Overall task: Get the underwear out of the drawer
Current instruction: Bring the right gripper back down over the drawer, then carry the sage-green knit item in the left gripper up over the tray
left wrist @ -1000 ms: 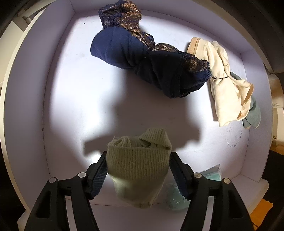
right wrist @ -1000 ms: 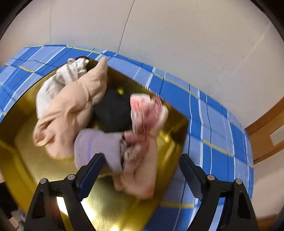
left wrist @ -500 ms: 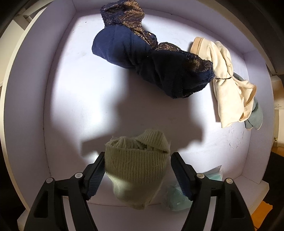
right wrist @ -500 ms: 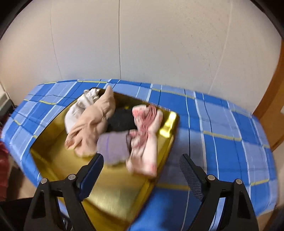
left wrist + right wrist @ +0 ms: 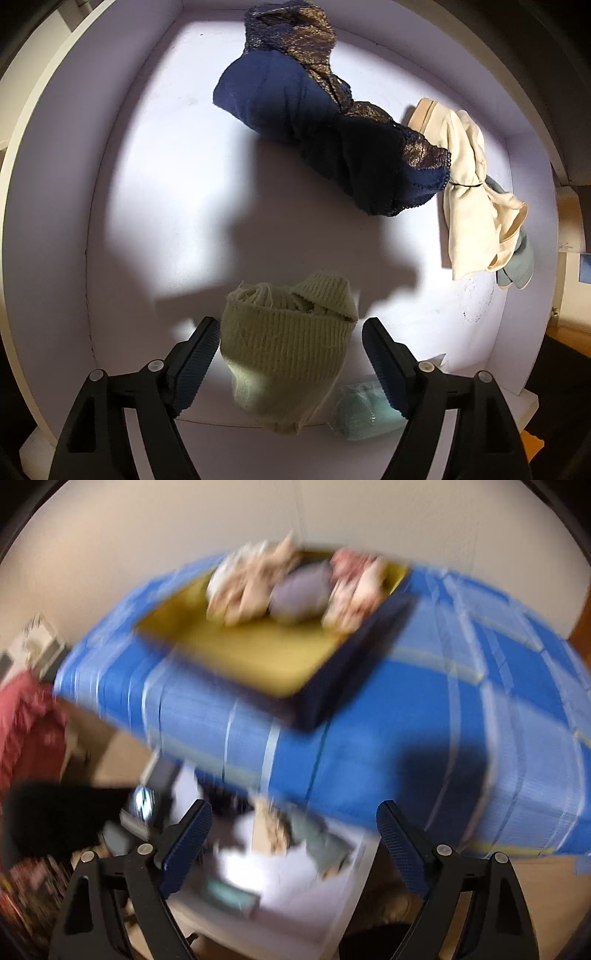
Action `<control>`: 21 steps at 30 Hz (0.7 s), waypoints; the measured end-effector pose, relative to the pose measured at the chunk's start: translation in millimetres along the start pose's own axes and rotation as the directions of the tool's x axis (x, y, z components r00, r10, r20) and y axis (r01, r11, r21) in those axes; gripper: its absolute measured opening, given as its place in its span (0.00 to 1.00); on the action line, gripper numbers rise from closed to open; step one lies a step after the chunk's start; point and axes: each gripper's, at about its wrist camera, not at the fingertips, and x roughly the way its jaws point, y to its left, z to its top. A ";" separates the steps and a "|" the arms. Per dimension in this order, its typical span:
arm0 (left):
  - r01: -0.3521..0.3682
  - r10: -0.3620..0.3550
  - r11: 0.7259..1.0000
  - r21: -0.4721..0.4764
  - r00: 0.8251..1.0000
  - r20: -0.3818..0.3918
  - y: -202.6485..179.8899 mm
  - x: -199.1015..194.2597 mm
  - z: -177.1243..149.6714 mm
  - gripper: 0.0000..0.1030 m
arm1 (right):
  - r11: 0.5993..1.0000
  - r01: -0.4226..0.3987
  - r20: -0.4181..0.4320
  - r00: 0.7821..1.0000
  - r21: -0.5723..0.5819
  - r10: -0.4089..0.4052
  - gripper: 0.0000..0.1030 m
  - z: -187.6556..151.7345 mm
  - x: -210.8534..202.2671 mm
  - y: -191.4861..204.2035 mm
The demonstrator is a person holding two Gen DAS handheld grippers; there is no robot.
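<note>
In the left wrist view I look down into a white drawer (image 5: pixel 51 221). A navy underwear piece with lace trim (image 5: pixel 317 122) lies at the back. A cream garment (image 5: pixel 469 206) lies to its right, over a blue-grey one (image 5: pixel 517 266). My left gripper (image 5: pixel 290 350) is open and straddles a pale green knitted piece (image 5: pixel 284 347). The left pad touches the piece, with a small gap at the right pad. My right gripper (image 5: pixel 291 834) is open and holds nothing, well back from a gold tray (image 5: pixel 258 657) holding several garments (image 5: pixel 295 587).
A teal item (image 5: pixel 365 413) sits at the drawer's front right corner. The tray rests on a blue checked cloth (image 5: pixel 406 720). The right wrist view is blurred. A red cloth (image 5: pixel 26 720) shows at its left, and a white surface with clutter (image 5: pixel 280 878) lies below.
The right gripper has pulled back and down from the gold tray, which now looks small and far. The left gripper stays over the green knit, with its fingers slightly wider apart.
</note>
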 end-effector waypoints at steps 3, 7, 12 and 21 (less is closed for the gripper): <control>0.018 -0.019 1.000 -0.020 1.000 -0.007 7.1 -1.8 -2.3 0.78 | 1.000 -0.023 -0.080 0.997 0.005 0.023 0.88 -23.4 31.6 8.0; 0.034 -0.035 0.999 -0.040 0.999 -0.016 21.6 -2.2 -11.6 0.78 | 0.994 -0.056 -0.201 0.977 0.096 0.074 0.89 -49.3 78.7 4.2; 0.024 -0.024 0.999 -0.029 1.000 -0.015 26.8 -4.2 -16.2 0.78 | 0.980 0.020 -0.423 0.904 0.196 0.066 0.89 -83.2 133.1 -8.2; -0.067 0.065 0.991 0.112 0.998 0.015 8.8 -14.1 -24.3 0.59 | 0.982 0.032 -0.523 0.850 0.187 0.072 0.90 -100.9 160.4 -1.7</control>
